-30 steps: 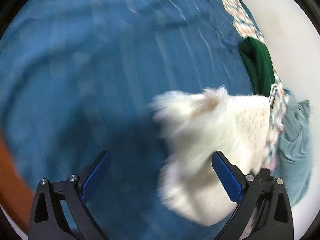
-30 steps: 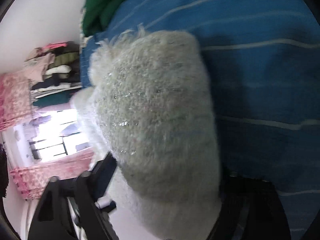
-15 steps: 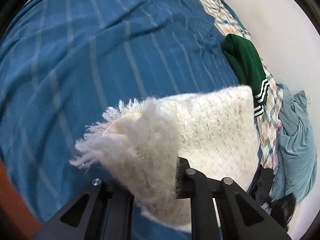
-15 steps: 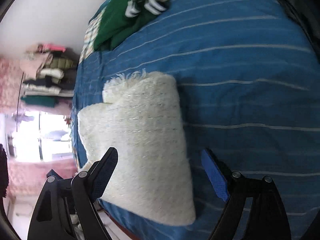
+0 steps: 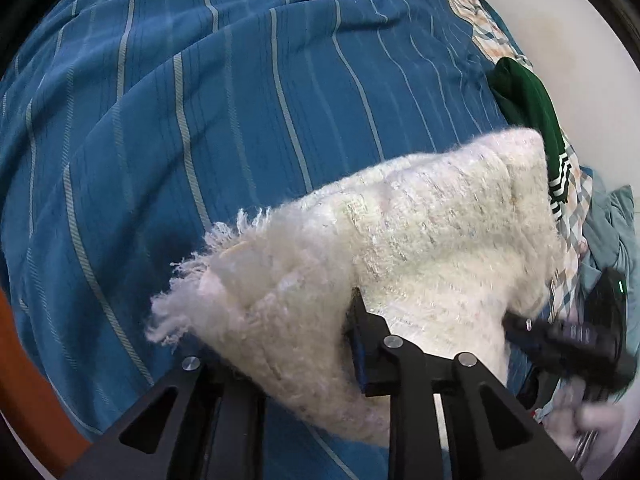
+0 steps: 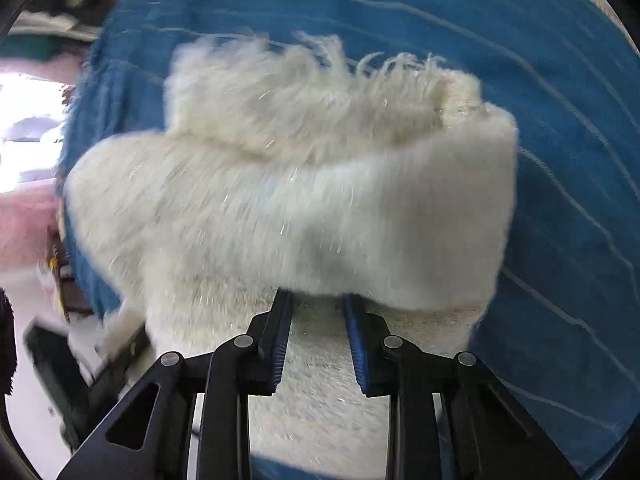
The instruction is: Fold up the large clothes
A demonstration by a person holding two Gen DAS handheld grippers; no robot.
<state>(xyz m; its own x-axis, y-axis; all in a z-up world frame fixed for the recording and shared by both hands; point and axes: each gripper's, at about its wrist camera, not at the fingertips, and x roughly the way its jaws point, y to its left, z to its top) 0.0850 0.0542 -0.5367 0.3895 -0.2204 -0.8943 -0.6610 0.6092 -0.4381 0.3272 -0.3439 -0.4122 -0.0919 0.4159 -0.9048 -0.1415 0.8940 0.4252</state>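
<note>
A fluffy white garment [image 5: 420, 248], already doubled into a thick bundle with a fringed edge, is held just above a blue striped bedspread [image 5: 200, 120]. The left gripper [image 5: 288, 344] is clamped on the bundle's near corner, though its jaws are easing apart slightly; cloth is packed between them. The right gripper [image 6: 316, 320] is seen closing on the folded edge at the other end, with a layer of the garment between its blue pads [image 6: 356, 344], which appear to press on the cloth. In the left wrist view the right gripper is also seen, blurred, at the far right beside the bundle.

The step in hand is judged to be the lifting of the folded garment by both ends, either for a last fold or for carrying to a pile. For the next move, both grips would need to be kept firm and level so that the layers are not shaken loose. A green garment [image 5: 528, 112] is left at the bedspread's far edge.
</note>
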